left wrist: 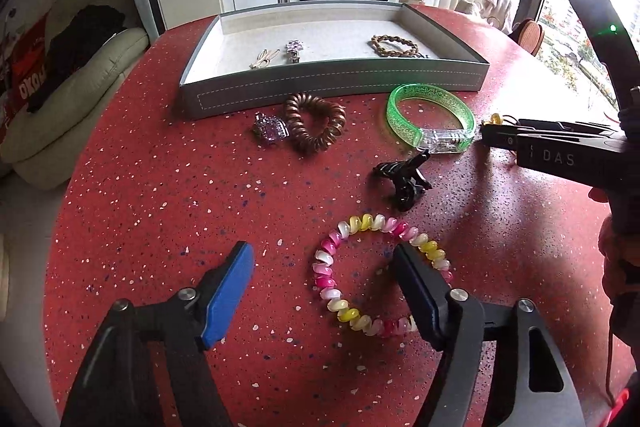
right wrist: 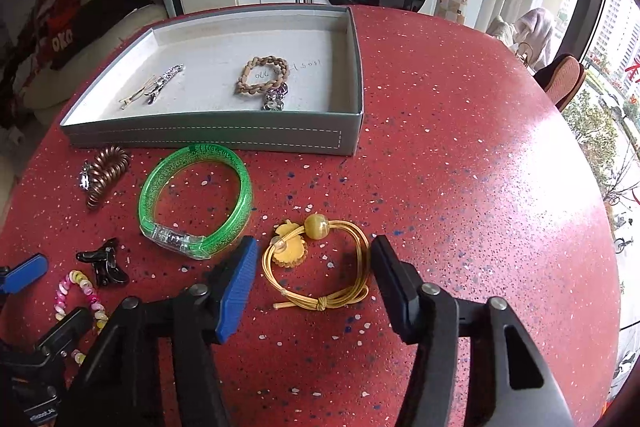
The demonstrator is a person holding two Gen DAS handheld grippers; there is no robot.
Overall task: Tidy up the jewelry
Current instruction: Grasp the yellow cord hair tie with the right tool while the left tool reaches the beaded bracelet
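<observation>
Between the right tongs (right wrist: pixel 312 281) lies a yellow-gold hair tie (right wrist: pixel 320 267); left of them, a glittery green bangle (right wrist: pixel 196 199). A pink, white and yellow coil (left wrist: pixel 380 275) circles the left tongs' (left wrist: pixel 324 271) black finger. The surface (right wrist: pixel 460 147) is speckled red.

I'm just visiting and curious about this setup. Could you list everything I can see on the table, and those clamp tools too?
table: one, red speckled, under everything
tray: one, grey, far side of table
braided bracelet: one, tan, in tray
hair pins: a few, silver and pale, in tray, left part
green bangle: one, glittery green, on table before tray
brown coil tie: one, copper brown, before tray, touching a purple clip
black claw clip: one, table centre
pastel coil tie: one, pink, white and yellow, near side
yellow hair tie: one, gold with bead
left gripper: open, at pastel coil tie
right gripper: open, around yellow hair tie
</observation>
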